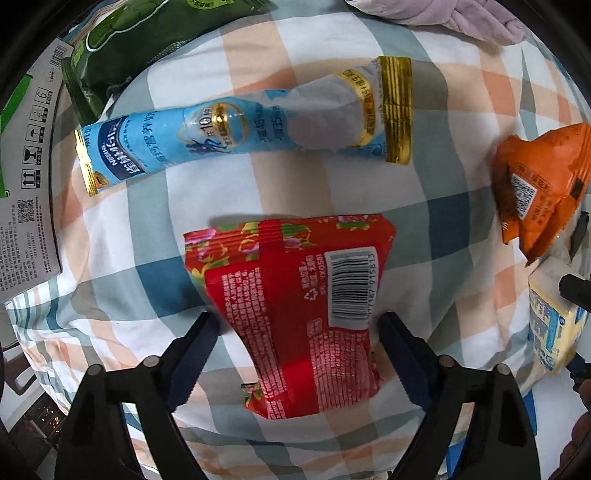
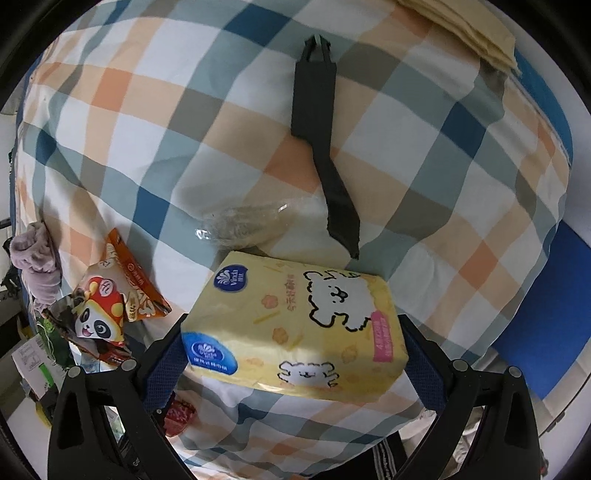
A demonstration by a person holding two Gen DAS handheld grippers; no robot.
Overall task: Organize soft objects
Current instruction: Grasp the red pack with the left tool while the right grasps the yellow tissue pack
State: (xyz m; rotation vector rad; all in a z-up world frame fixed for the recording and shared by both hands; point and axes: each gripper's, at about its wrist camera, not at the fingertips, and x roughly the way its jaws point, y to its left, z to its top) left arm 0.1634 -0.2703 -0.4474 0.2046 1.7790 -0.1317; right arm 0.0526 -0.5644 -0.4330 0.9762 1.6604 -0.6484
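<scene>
In the left wrist view, my left gripper point(image 1: 295, 325) is shut on a red snack packet point(image 1: 295, 295), barcode side up, over a checked pillow point(image 1: 332, 184). A blue and gold milk powder sachet point(image 1: 240, 125) lies beyond it. An orange snack bag point(image 1: 539, 184) lies at the right. In the right wrist view, my right gripper point(image 2: 291, 332) is shut on a yellow tissue pack point(image 2: 295, 325) with white dog drawings, over the checked pillow point(image 2: 184, 110). The same pack shows in the left wrist view point(image 1: 554, 325).
A green bag point(image 1: 122, 48) and a grey carton point(image 1: 29, 166) lie at the left. A purple cloth point(image 1: 461, 14) lies at the top. A black strap point(image 2: 325, 147) and crumpled clear film point(image 2: 243, 221) lie on the pillow. A panda snack bag point(image 2: 110, 306) lies at the left.
</scene>
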